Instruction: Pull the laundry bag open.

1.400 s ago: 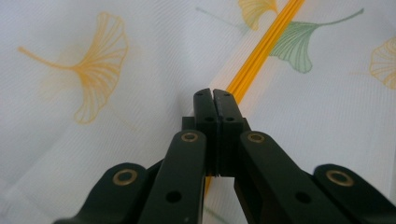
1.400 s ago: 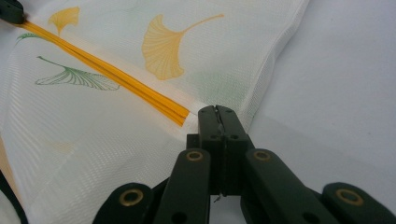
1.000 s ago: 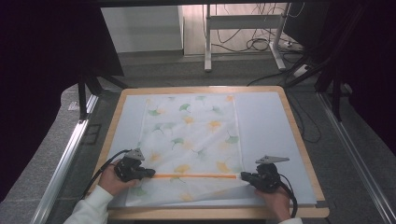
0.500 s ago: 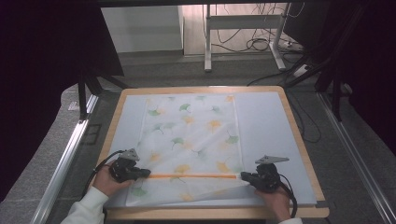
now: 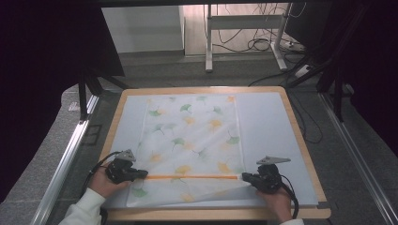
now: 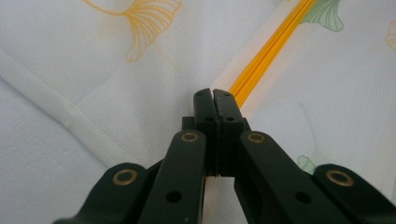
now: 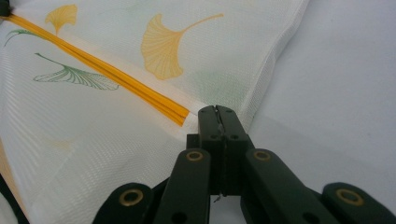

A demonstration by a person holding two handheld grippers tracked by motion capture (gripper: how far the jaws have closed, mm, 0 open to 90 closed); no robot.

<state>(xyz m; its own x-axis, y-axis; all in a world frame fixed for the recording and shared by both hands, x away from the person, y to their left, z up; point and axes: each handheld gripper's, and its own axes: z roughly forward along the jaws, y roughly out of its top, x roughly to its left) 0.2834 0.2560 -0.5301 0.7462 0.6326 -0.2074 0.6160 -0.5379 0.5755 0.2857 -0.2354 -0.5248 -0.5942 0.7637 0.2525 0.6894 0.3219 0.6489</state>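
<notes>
While cloth (image 5: 192,140) lay flat on table (image 5: 272,122), we held orange band (image 5: 192,176) ends: left gripper (image 5: 141,174), right gripper (image 5: 248,178), jaws clamped, seemingly on fabric. Mid-fold; next needed level lift away from near edge.

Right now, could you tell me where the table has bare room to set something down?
The widest bare strip lies between the cloth and the table's right rim. A narrower one runs along the left rim beside the cloth. The near edge is crowded: the left hand-held gripper and right hand-held gripper each clamp an end of the cloth's orange band.
</notes>
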